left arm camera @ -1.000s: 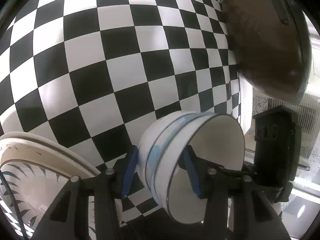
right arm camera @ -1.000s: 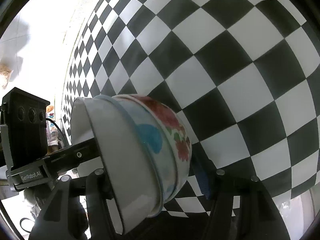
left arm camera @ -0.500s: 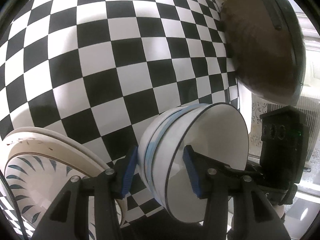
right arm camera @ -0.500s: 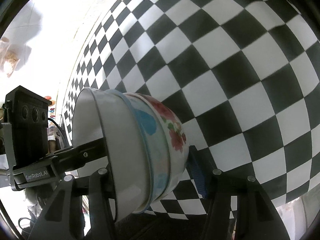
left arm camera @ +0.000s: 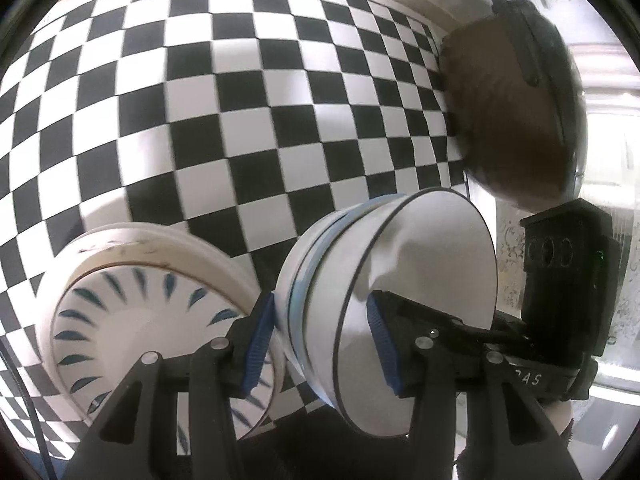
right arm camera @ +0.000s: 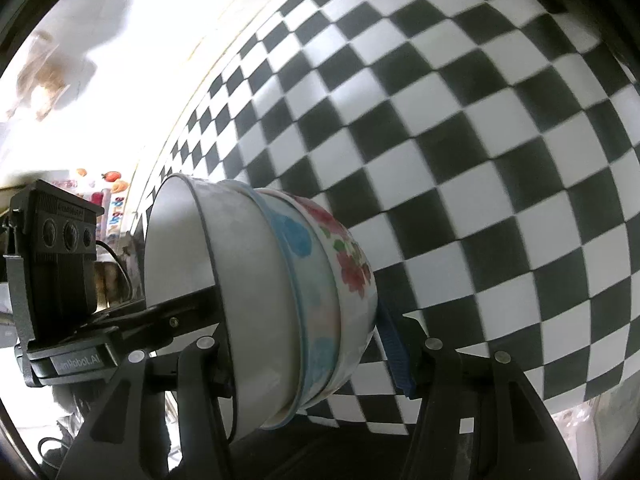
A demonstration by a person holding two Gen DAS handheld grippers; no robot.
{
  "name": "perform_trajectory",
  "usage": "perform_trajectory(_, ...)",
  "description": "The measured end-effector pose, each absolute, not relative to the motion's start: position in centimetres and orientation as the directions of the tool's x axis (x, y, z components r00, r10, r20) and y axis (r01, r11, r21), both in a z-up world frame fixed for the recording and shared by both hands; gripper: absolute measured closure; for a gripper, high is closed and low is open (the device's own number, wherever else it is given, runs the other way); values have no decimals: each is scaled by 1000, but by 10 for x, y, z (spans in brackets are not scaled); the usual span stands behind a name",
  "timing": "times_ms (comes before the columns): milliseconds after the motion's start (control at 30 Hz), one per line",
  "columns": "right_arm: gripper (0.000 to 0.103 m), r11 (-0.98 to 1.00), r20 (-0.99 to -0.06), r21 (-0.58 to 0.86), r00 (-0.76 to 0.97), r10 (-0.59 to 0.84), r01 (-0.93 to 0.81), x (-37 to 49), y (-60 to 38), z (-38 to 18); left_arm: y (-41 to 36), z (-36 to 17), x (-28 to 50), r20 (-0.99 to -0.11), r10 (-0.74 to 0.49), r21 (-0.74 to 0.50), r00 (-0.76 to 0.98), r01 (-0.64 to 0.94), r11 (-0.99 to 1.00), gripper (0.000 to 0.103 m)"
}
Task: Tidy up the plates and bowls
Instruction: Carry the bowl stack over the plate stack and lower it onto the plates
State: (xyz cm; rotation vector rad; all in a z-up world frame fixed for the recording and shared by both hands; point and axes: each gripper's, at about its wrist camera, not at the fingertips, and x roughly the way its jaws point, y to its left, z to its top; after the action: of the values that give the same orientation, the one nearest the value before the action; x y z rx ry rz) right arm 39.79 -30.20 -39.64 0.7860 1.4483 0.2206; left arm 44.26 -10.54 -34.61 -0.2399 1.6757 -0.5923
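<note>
Both grippers hold one stack of nested bowls from opposite sides, above the checkered tabletop. In the left wrist view my left gripper (left arm camera: 322,340) is shut on the stack of bowls (left arm camera: 384,280), one blue pad inside the white black-rimmed top bowl, the other outside. In the right wrist view my right gripper (right arm camera: 304,344) is shut on the same stack of bowls (right arm camera: 280,300); a blue-spotted bowl and a red-flowered bowl sit under the white one. A stack of white plates (left arm camera: 132,308) with blue leaf marks lies left of the bowls.
A black-and-white checkered tabletop (left arm camera: 240,100) fills both views. A dark brown wok (left arm camera: 516,120) with a black handle stands at its far right edge. The other gripper's black camera block (left arm camera: 564,272) shows beside the bowls. Bright clutter lies beyond the table's left edge (right arm camera: 60,80).
Both grippers have moved with the bowl stack; the plate stack has come further into the left wrist view, closer beside the bowls. The grips have not changed.
</note>
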Motion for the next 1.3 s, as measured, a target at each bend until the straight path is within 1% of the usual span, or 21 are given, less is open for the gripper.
perform_trajectory(333, 45, 765, -793, 608, 111, 599, 214, 434, -222, -373, -46, -332, 435, -869, -481, -492, -119, 98, 865, 60)
perform_trajectory(667, 45, 779, -786, 617, 33, 618, 113, 449, -147, -393, 7, -336, 422, -881, -469, -470, -67, 3, 883, 60)
perform_trajectory(867, 45, 792, -794, 606, -12, 608, 68, 442, -132, -407, 28, -347, 415, -882, -467, -465, -58, -48, 884, 60)
perform_trajectory(933, 45, 793, -794, 606, -25, 608, 61, 434, -141, -408, 31, -352, 414, -883, -466, -463, -59, -62, 884, 60)
perform_trajectory(1300, 45, 798, -796, 599, -60, 602, 63, 431, -127, -427, 38, -369, 406, -886, -457, -451, -78, -89, 888, 60)
